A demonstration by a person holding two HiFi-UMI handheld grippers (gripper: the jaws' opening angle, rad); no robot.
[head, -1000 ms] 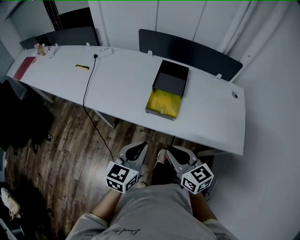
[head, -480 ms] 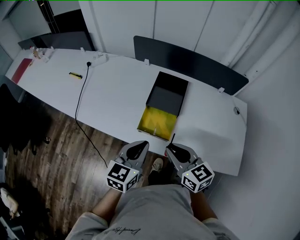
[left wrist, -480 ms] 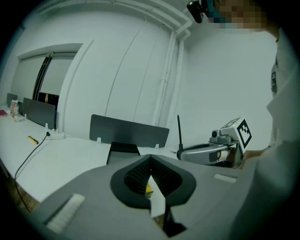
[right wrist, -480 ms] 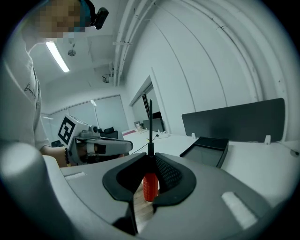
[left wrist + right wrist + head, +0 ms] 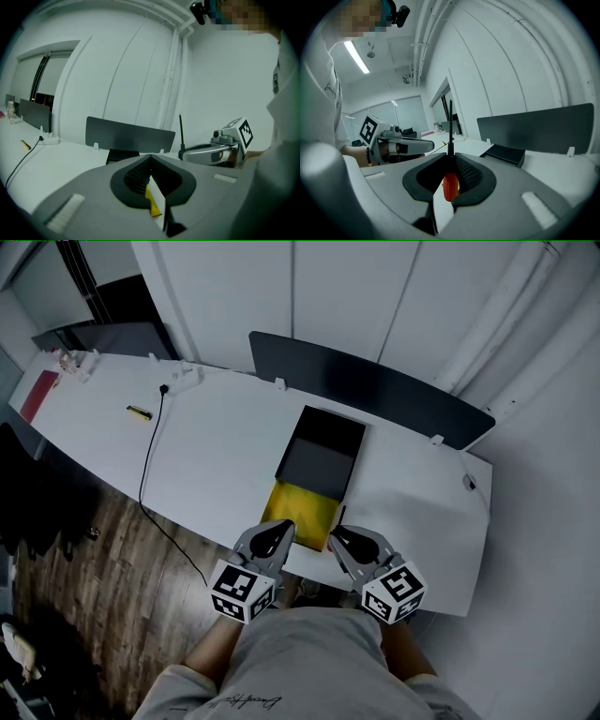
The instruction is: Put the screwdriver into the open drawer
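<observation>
The right tongs point(image 5: 451, 158) are clamped on the screwdriver point(image 5: 449, 183). Its red handle sits pinched between the pads, and the thin dark shaft sticks out past the tips, forward and up. The left tongs point(image 5: 150, 161) look closed on nothing. Their pads meet at the tips, and the yellow strip showing low in the gap behind them is probably the drawer below, though the left gripper view is too tight to be certain.

In the head view the open drawer point(image 5: 302, 510), yellow inside, is pulled out of a black box point(image 5: 321, 457) toward the person, on the white surface point(image 5: 225, 446). Both tongs sit at the near edge of that surface, side by side, with the drawer's front between them. The left tongs' tips are over its near left part, and the right tongs' tips are just beside its near right corner.

The screwdriver therefore lies just to the right of the drawer opening, with its long axis roughly parallel to the drawer's length and its tip pointing away from the person toward the box. As I judge it, the right hand is the one to act. It needs a short shift leftward and forward to bring the handle over the yellow floor, then a lowering and a release. The shaft's upward tilt could catch the box's front edge if the tool is carried too far in.

A black cable point(image 5: 145, 460) trails across the surface well to the left, clear of all this.
</observation>
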